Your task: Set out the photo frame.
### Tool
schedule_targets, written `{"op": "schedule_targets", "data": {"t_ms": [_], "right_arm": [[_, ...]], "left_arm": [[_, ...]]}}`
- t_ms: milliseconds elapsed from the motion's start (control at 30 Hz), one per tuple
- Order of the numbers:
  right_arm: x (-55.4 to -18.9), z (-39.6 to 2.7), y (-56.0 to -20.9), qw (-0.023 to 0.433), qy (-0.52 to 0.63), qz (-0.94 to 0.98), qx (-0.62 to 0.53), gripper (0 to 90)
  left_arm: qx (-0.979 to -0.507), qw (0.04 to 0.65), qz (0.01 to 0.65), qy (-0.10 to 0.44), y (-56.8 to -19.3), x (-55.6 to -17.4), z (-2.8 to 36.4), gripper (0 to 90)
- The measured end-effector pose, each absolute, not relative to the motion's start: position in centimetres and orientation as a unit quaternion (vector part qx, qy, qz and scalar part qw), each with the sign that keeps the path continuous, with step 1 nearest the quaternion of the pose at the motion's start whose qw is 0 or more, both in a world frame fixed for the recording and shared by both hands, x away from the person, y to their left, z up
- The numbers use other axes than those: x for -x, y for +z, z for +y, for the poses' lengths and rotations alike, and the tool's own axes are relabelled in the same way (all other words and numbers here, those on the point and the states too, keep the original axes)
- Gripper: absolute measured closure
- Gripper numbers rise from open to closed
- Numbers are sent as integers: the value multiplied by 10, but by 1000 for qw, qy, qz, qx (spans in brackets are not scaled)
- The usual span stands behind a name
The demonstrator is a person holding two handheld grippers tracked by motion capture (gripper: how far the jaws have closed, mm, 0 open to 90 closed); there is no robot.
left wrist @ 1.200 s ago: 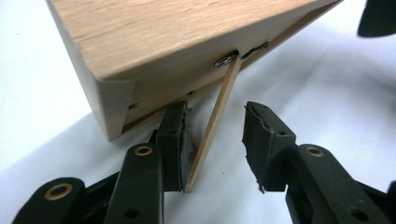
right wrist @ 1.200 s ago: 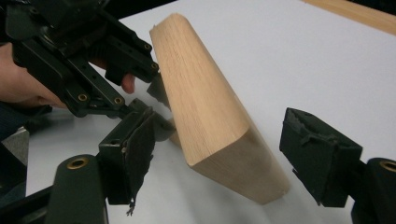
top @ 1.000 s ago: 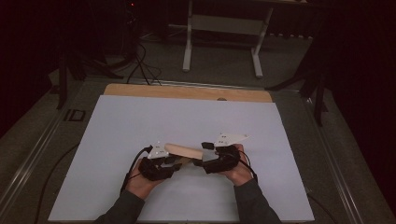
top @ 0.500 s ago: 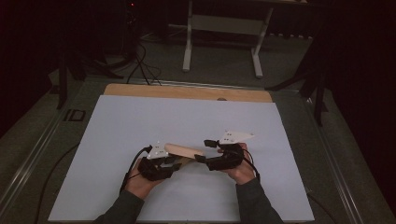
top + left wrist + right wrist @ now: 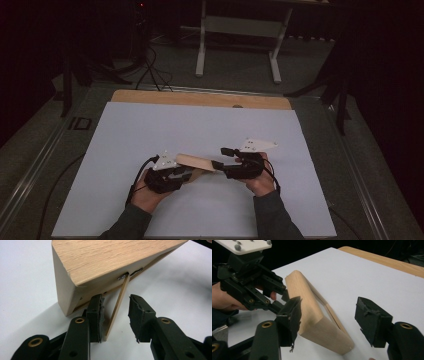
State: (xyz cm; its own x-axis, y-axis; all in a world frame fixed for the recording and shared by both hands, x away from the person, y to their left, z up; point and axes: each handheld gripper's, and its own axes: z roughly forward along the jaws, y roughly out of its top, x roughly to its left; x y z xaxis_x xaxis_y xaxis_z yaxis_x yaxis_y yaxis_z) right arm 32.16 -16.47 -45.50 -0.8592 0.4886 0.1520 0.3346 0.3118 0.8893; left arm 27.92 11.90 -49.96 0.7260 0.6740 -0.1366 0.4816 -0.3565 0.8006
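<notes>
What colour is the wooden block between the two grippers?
The wooden block is light tan with fine grain lines. The left gripper view shows this best.

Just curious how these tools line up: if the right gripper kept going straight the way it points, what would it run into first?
Probably the wooden block: it already lies between the open jaws of the right gripper, one jaw close beside it. Beyond it comes the left gripper.

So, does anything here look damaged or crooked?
Yes. The black padding on the left tongs is frayed and peeling at its edges, and the right tongs show the same wear. The wooden block also sits tilted, propped on a thin wooden strip.
</notes>
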Motion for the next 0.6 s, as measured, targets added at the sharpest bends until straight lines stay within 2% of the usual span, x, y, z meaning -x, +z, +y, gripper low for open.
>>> {"op": "schedule_targets", "data": {"t_ms": [367, 600], "right_arm": [[-323, -170, -455, 90, 528, 799, -274, 482], [-324, -171, -458, 107, 522, 795, -290, 595]], "left_arm": [[-812, 451, 353, 112, -497, -278, 120, 671], [-814, 448, 351, 119, -497, -277, 119, 693]]}}
